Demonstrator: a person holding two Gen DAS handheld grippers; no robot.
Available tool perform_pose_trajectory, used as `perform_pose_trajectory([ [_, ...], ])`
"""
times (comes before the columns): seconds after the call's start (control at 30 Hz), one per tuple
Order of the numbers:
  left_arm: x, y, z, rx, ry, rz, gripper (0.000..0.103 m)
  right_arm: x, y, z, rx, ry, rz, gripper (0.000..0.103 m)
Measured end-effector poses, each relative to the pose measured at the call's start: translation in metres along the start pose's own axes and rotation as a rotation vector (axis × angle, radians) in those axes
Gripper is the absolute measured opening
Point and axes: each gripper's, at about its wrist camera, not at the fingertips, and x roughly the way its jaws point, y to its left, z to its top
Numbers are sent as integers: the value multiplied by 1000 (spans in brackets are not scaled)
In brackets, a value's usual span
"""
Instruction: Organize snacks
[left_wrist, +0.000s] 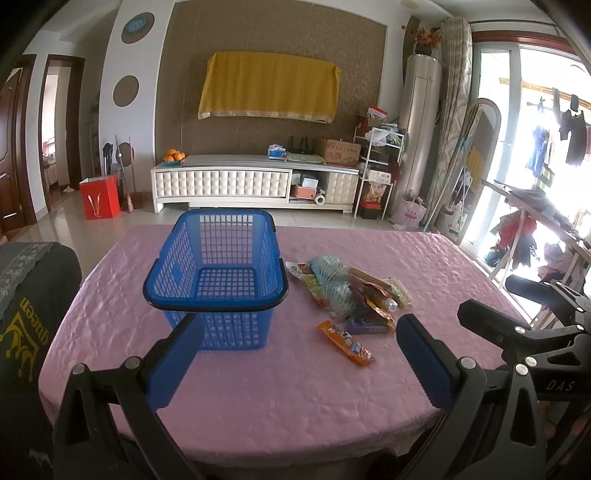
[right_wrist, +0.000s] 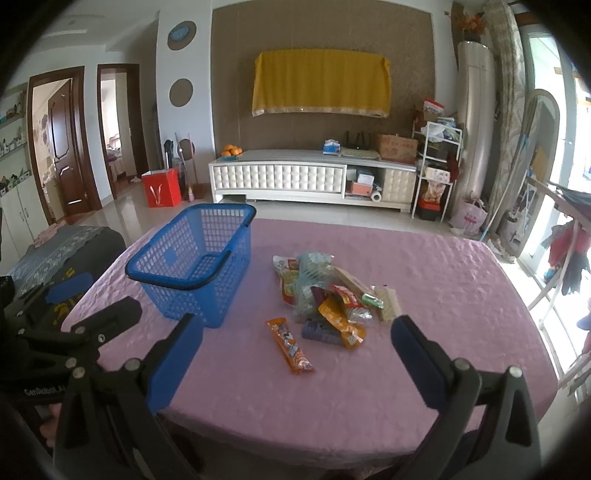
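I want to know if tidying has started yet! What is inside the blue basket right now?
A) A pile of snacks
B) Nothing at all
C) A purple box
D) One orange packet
B: the blue basket shows only its bare mesh bottom, while the snack pile and the orange packet lie on the pink tablecloth beside it.

Dark cloth (left_wrist: 26, 332) left of the left gripper (left_wrist: 299, 354): "queen"
Right gripper (left_wrist: 546, 369) body: "DAS"
Left gripper's body, right wrist view: "GenRobot.AI"
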Motion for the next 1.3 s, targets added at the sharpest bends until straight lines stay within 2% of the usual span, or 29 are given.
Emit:
perform_pose_trajectory([
  [1.3,1,3,0,-7,6,-12,103,5,-3,1,-2,5,2,103],
])
